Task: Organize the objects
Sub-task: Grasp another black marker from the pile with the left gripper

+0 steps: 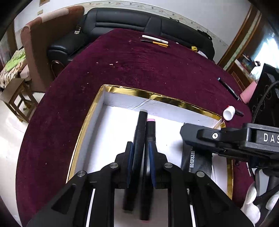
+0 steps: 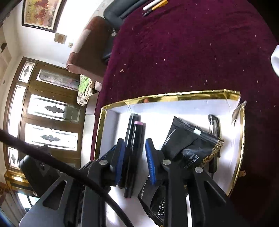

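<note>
Partly hidden, two markers (image 1: 142, 132) sit between the left gripper (image 1: 141, 150) pads.

Maroon velvet tablecloth (image 1: 139, 66) beneath the tongs, black leather sofa (image 1: 122, 21) beyond them, brown armchair (image 1: 48, 35) far left, framed painting (image 2: 41, 14) upper left, glazed wooden doors (image 2: 48, 111) left, glossy pale floor (image 1: 8, 139).

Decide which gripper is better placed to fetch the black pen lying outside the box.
Right. The black pen lies on the tablecloth past the right rim of the box, the side where the right gripper is; the left gripper is over the markers, farther left.
</note>
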A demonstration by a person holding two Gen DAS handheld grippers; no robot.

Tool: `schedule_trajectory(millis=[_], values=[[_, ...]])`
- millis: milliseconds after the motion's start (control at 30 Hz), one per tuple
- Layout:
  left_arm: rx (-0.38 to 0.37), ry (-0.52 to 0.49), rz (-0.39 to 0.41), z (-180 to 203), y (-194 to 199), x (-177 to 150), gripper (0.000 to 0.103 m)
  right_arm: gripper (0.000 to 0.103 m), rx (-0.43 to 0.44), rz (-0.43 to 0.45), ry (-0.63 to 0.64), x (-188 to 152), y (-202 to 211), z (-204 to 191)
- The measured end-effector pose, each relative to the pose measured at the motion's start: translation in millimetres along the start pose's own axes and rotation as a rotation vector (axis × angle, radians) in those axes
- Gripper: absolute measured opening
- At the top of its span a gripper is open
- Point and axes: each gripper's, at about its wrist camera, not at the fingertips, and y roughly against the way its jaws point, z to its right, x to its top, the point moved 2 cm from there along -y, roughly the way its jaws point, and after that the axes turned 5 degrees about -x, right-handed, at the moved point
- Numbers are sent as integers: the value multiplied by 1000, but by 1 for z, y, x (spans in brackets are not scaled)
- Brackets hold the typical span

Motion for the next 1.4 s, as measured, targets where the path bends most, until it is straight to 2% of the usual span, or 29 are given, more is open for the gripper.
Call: schedule_trajectory(millis=[67, 267, 433, 567, 633, 667, 700, 733, 767, 833, 1000, 1100, 1133, 1267, 1333, 1400], values=[[-21, 34, 25, -3, 8, -4, 15, 32, -4, 25, 19, -3, 7, -1], [-112, 161, 48, -7, 16, -26, 16, 32, -24, 42, 52, -14, 15, 2], [-130, 167, 70, 11, 16, -39, 16, 32, -3, 75, 56, -21, 32, 5], [-99, 99, 149, 33, 46, -36, 17, 32, -11, 168, 124, -26, 86, 7], [-106, 60, 180, 48, 64, -35, 17, 39, -42, 233, 168, -32, 123, 14], [-114, 41, 189, 55, 71, -35, 18, 42, -64, 271, 184, -35, 143, 20], [-126, 22, 198, 65, 79, -36, 25, 48, -86, 305, 194, -39, 163, 29], [-142, -2, 201, 77, 85, -37, 29, 48, -101, 327, 198, -41, 175, 35], [-156, -25, 200, 87, 89, -39, 32, 48, -125, 361, 199, -45, 195, 47], [-189, -86, 184, 116, 91, -44, 32, 49, -161, 401, 193, -54, 223, 66], [-266, -185, 76, 185, 60, -51, 32, 51, -242, 474, 148, -79, 270, 117], [-251, -262, 35, 223, 35, -59, 32, 51, -261, 493, 118, -99, 283, 143], [-239, -317, 13, 239, 23, -62, 32, 51, -264, 499, 109, -103, 285, 151], [-61, -561, -38, 283, -21, -75, 32, 51, -255, 508, 91, -110, 293, 177], [7, -636, -66, 294, -42, -77, 32, 51, -243, 504, 86, -109, 294, 183], [41, -677, -108, 299, -59, -78, 32, 51, -221, 501, 82, -107, 294, 190]])
